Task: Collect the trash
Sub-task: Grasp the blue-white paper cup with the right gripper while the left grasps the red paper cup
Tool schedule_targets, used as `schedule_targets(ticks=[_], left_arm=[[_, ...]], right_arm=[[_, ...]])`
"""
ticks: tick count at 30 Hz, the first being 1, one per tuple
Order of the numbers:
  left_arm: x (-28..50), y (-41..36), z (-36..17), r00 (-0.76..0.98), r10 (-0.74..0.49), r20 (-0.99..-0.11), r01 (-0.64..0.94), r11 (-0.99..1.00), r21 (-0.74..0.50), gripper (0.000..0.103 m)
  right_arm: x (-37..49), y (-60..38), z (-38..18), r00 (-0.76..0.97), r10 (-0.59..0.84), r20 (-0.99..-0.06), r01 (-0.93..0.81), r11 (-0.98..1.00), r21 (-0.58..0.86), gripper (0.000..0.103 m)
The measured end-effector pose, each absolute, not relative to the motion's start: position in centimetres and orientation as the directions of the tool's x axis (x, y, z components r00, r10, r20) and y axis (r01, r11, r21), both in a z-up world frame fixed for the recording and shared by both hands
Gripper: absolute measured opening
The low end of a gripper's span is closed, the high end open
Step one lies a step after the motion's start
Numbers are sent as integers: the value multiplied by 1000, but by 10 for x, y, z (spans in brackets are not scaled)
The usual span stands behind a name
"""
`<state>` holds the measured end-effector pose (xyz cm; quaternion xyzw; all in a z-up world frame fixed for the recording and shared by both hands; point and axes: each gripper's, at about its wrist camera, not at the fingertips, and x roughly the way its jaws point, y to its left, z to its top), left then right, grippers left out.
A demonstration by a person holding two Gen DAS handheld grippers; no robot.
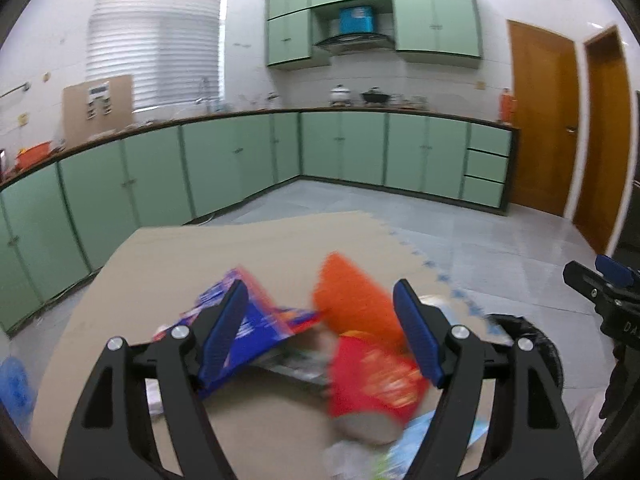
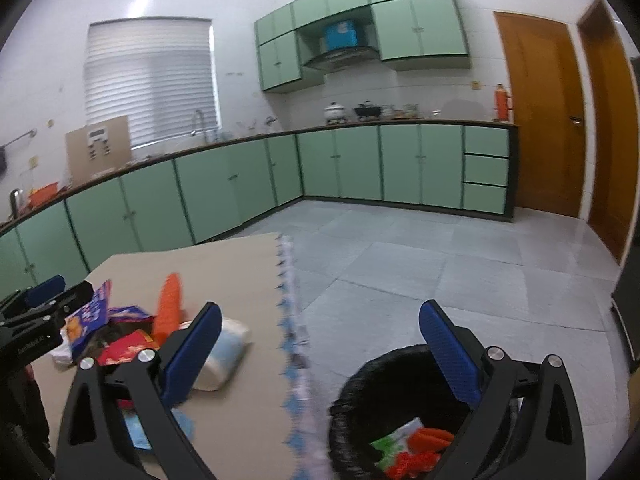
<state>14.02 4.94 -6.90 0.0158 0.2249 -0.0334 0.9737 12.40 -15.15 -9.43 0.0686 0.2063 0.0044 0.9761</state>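
Note:
A pile of trash lies on a tan-covered surface (image 1: 140, 280): a blue snack packet (image 1: 256, 328), an orange wrapper (image 1: 352, 300) and a red packet (image 1: 372, 384), all blurred. My left gripper (image 1: 320, 286) hovers open above the pile, holding nothing. In the right wrist view the same blue snack packet (image 2: 90, 316), orange wrapper (image 2: 170, 304) and red packet (image 2: 124, 350) lie at left, next to a white and blue roll (image 2: 224, 344). My right gripper (image 2: 322, 307) is open and empty above a black-lined bin (image 2: 360, 384) that holds a green-white packet (image 2: 396, 440) and orange-red wrappers (image 2: 430, 438).
The covered surface ends in a blue-white fringed edge (image 2: 290, 320), with grey tiled floor (image 2: 440, 272) beyond. Green cabinets (image 1: 200, 168) line the far walls and wooden doors (image 1: 544, 120) stand at right. The left gripper (image 2: 60, 292) shows at the left edge, the right gripper (image 1: 596, 276) at the right edge.

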Motion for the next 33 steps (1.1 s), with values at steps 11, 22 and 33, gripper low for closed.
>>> schedule_targets(ticks=[11,22,33], left_arm=[[133,94,-86,880,31,-474,-28,1000,14,73],[142,96,-95,878,45,-477,-39,999,23,73],[147,97,-100,873,31,-487,-30,999,10,73]], right_arm=[[154,-82,-131,863,91,-497,-56,995,85,97],[182,-62,-147,795,91,-600,-74,996,53,95],[190,-59,-153,744,173,-645,-149,985,93,56]])
